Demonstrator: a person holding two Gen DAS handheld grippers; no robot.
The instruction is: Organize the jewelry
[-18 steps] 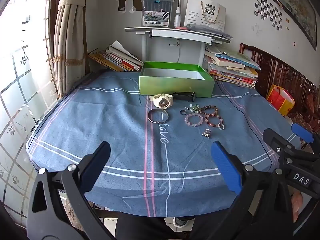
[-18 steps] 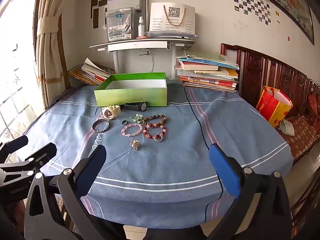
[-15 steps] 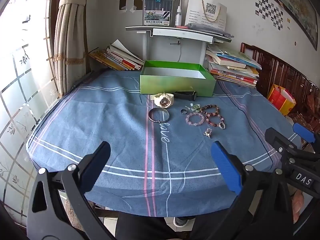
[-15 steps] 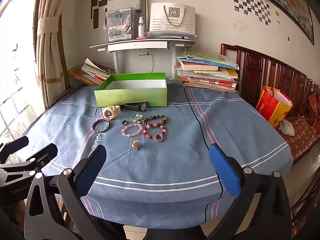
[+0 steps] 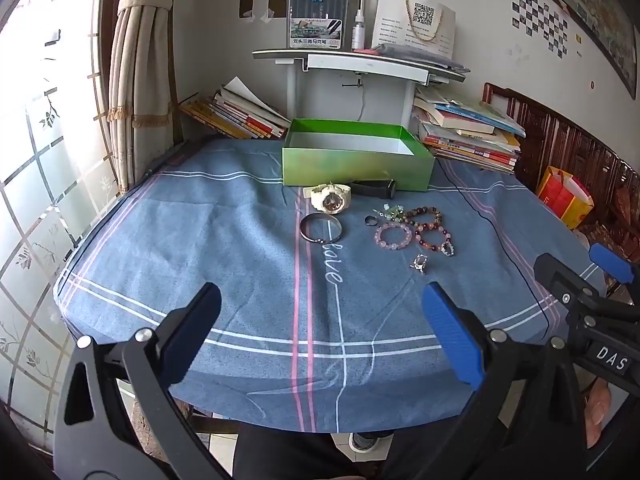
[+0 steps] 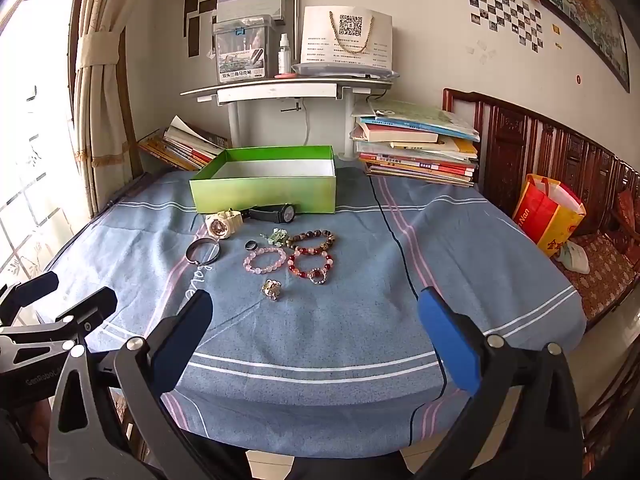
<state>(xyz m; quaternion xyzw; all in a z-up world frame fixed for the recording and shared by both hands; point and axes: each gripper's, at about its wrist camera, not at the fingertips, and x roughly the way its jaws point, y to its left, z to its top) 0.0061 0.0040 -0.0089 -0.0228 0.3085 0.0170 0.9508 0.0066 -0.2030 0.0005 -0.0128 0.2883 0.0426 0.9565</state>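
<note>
Both tools hang at the near edge of the worktop (image 5: 240,248), low in each frame. The left hand-held gripper (image 5: 320,332) has its jaws spread wide with nothing between them, and so does the right hand-held gripper (image 6: 316,336).

The likely trouble is the crowding. The pink bead bracelet (image 6: 265,261), red bead bracelet (image 6: 310,264) and brown bead bracelet (image 6: 312,240) lie touching or nearly so at mid-frame, so wide jaws could drag a neighbour along or scatter it. The small brooch (image 6: 272,290) and dark ring (image 6: 251,244) are thin and could slip from the pads. The metal bangle (image 5: 321,229) may roll.

Beyond them lie the cream watch (image 5: 328,199) and black watch (image 5: 372,189), just before the green box (image 5: 356,168), open and apparently empty, upper centre.
</note>
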